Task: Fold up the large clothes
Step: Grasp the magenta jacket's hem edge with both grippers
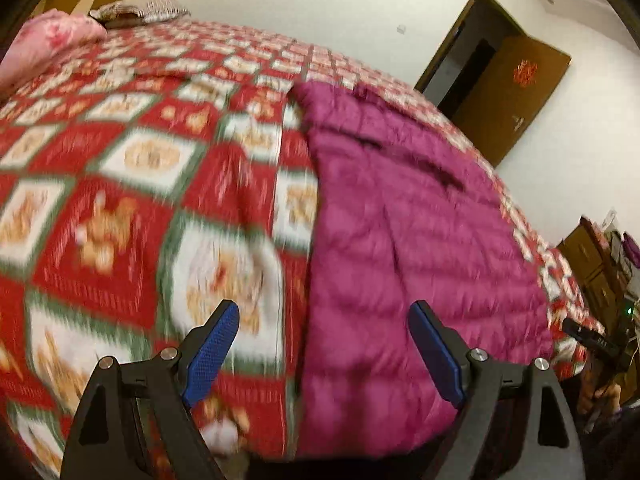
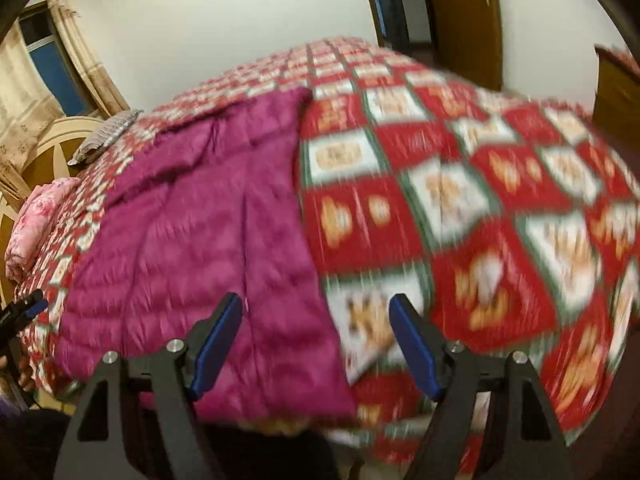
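A bedroom with white walls holds a wide bed (image 1: 132, 184) under a red, white and green checked cover; both views are smeared by motion blur. Toward the left end of the bed, by the headboard, lie a pink flowered pillow (image 1: 52, 46) and a grey patterned pillow (image 1: 140, 10). A brown door (image 1: 516, 92) stands open in the far wall.

The left gripper (image 1: 324, 354) hovers above the bed's near edge with its blue pads spread wide and nothing between them, tilted down toward the bed, straddling the jacket's left border. The purple quilted jacket (image 1: 400, 240) lies flat, running from the near edge toward the far side, already narrowed to a long strip, it seems. The right gripper (image 2: 316, 346) hangs likewise over the near edge, its pads wide apart and holding nothing, across the jacket's right border (image 2: 320, 280).

The jacket looks like a puffy down piece: light, soft and springy, with a slick shell that may slide on the cover and puff back open after a fold. The sound hold, I judge, is at the two near corners of its hem, each gripper biting deep through all layers rather than pinching the slippery top skin.
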